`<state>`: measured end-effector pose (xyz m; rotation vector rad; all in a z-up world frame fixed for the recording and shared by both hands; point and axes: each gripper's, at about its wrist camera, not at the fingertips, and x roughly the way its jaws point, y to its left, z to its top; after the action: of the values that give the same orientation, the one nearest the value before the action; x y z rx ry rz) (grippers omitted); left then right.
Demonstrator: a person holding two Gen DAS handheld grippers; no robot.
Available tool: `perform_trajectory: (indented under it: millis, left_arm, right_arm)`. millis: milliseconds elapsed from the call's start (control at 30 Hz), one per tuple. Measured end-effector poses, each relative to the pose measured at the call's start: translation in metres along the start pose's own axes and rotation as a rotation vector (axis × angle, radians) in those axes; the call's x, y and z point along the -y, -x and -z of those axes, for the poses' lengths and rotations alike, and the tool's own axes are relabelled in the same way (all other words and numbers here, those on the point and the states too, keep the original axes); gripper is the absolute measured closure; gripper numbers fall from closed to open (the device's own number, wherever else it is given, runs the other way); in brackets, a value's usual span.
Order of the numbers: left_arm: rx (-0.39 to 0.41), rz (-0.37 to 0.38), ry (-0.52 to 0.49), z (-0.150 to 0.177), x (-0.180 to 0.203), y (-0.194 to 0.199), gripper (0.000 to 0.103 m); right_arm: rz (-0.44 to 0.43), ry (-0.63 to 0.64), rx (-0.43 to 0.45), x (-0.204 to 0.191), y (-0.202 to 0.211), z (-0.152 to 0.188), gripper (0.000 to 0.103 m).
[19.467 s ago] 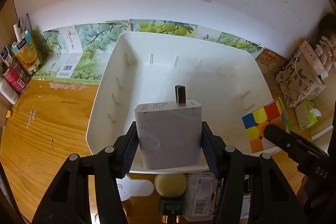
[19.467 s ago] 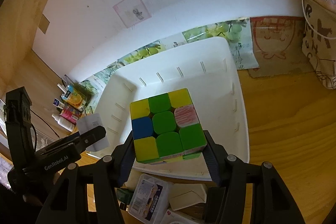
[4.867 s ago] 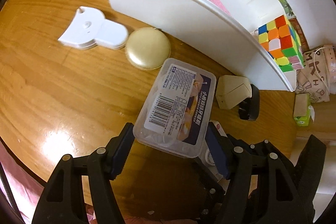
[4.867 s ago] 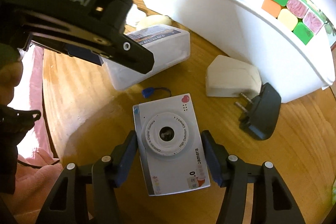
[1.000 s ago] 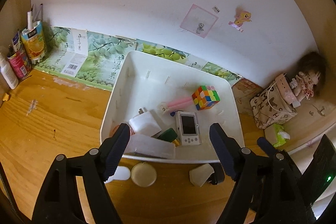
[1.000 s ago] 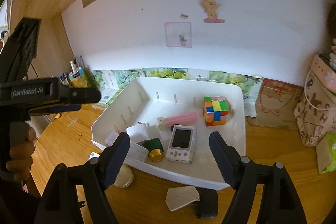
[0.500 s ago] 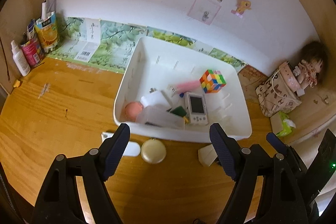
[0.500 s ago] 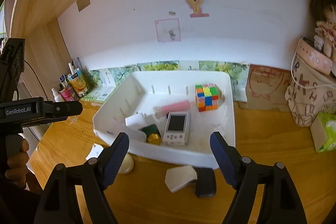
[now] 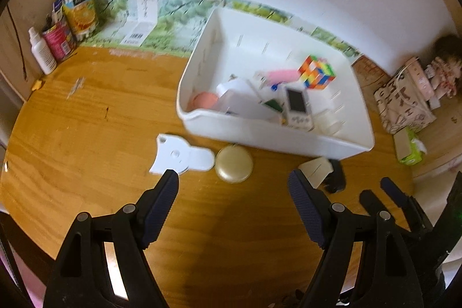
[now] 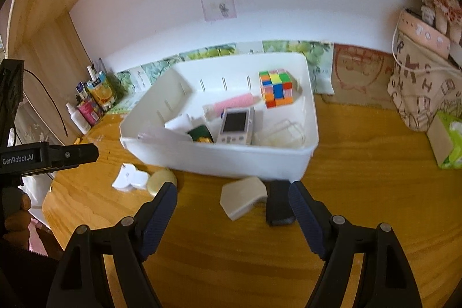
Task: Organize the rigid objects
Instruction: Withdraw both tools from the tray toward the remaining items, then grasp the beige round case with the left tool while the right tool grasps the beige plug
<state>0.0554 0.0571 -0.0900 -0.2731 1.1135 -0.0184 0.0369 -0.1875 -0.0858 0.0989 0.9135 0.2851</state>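
A: The white bin point(image 9: 268, 136) sits on the wooden table point(image 9: 86, 117) in the left wrist view, near the wall. Inside it lie a colour cube point(image 9: 317, 72), a small white camera point(image 9: 297, 105), a pink tube point(image 9: 281, 75), a white charger block point(image 9: 236, 87), a clear plastic box point(image 9: 248, 106) and a round pink thing point(image 9: 205, 100) at the near left corner.

B: And the left gripper point(image 9: 232, 202)?

A: It hangs over bare table with its jaws spread wide, holding nothing. Just ahead of it, outside the bin, lie a white flat bracket point(image 9: 180, 156) and a round gold tin point(image 9: 234, 163), which touch or nearly touch. A beige angular piece point(image 9: 314, 168) and a black plug adapter point(image 9: 335, 178) lie close to the bin's near right corner.

B: What does the right wrist view add?

A: The right gripper point(image 10: 232, 208) is also spread wide and empty, above the table. The beige angular piece point(image 10: 242, 199) and the black plug adapter point(image 10: 278, 205) lie side by side between its fingers and the white bin point(image 10: 219, 158). The colour cube point(image 10: 277, 88) stands at the far right of the bin, the camera point(image 10: 235, 121) in the middle, the pink tube point(image 10: 231, 103) behind it. A dark green, gold-based item point(image 10: 200, 134) lies left of the camera. The gold tin point(image 10: 161, 178) and the white bracket point(image 10: 128, 177) lie left of the gripper. The left gripper's body point(image 10: 49, 156) shows at the left edge.
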Motion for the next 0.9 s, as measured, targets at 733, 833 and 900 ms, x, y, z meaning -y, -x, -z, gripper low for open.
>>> perform_trajectory:
  millis: [733,833,900]
  left_arm:
    - [-0.171,-0.113,0.03,0.009,-0.01,-0.049,0.022]
    - [-0.199,-0.128,0.021,0.006,-0.008,-0.06,0.022]
    - [-0.215,-0.128,0.021,0.005,-0.007,-0.066,0.022]
  right_arm:
    - [-0.043,-0.086,-0.22,0.026,-0.052,0.016,0.023]
    - [-0.051,-0.085,-0.257,0.026,-0.064,0.015,0.023]
    - [-0.05,-0.086,-0.282,0.026,-0.071,0.014,0.023]
